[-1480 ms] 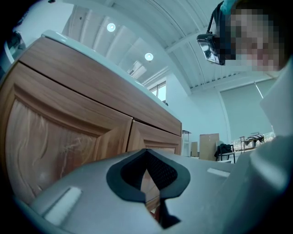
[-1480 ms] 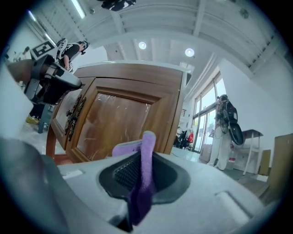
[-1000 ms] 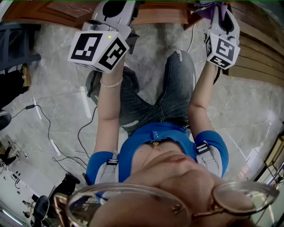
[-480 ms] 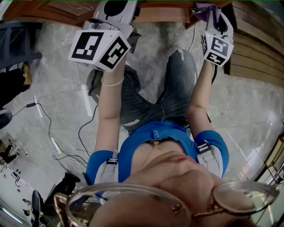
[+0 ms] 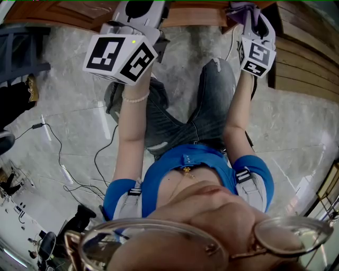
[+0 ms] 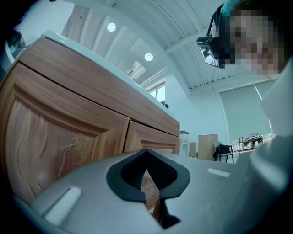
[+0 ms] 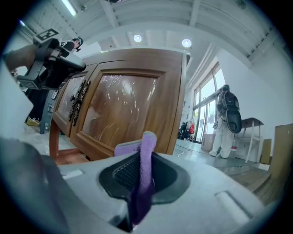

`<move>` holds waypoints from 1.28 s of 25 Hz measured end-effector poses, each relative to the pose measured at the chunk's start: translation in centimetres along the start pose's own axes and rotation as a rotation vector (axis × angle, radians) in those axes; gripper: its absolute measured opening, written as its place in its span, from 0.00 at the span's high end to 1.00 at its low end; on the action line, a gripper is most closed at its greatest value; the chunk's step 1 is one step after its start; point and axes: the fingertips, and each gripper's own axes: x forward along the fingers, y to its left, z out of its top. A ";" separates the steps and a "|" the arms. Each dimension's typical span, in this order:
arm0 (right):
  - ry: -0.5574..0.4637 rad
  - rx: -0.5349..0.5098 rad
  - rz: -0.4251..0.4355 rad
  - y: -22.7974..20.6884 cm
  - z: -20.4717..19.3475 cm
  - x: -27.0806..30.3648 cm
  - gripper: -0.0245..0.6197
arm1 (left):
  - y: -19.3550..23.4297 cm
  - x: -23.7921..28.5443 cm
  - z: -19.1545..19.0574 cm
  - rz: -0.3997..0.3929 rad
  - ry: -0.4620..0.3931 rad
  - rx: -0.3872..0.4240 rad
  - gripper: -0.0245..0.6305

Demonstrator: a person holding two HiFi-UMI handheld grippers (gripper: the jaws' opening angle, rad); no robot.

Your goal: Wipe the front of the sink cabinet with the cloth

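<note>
The wooden sink cabinet point(image 5: 63, 13) runs along the top edge of the head view. In the right gripper view its panelled door point(image 7: 128, 109) stands close ahead, with dark ornate handles point(image 7: 75, 103) further left. My right gripper point(image 7: 141, 167) is shut on a purple cloth point(image 7: 147, 141), which sticks up between the jaws. In the head view that cloth point(image 5: 235, 10) is at the cabinet's foot, in the right gripper point(image 5: 248, 8). My left gripper point(image 5: 139, 8) is held up near the cabinet front point(image 6: 59, 132). Its jaws point(image 6: 146, 171) are shut with nothing in them.
I kneel on a marble floor, my jeans knee point(image 5: 212, 100) between the arms. Cables point(image 5: 58, 159) trail over the floor at the left, beside a dark frame point(image 5: 21, 47). Wood slats point(image 5: 307, 58) stand at the right. A person in white point(image 7: 225, 121) stands far off.
The right gripper with the cloth has shifted a little forward and leftward along the cabinet's foot. The left gripper has stayed almost in place.
</note>
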 end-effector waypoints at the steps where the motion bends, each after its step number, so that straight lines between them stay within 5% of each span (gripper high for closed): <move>1: -0.001 0.000 0.007 0.4 0.0 0.1 0.88 | 0.0 0.0 0.0 0.001 0.000 0.000 0.96; 25: -0.109 -0.003 0.319 15.4 5.1 1.5 0.88 | 1.0 -0.5 0.1 0.021 -0.008 -0.003 0.96; 32: -0.114 -0.004 0.335 16.6 5.2 1.8 0.88 | 1.3 -0.9 0.2 0.026 -0.015 -0.004 0.96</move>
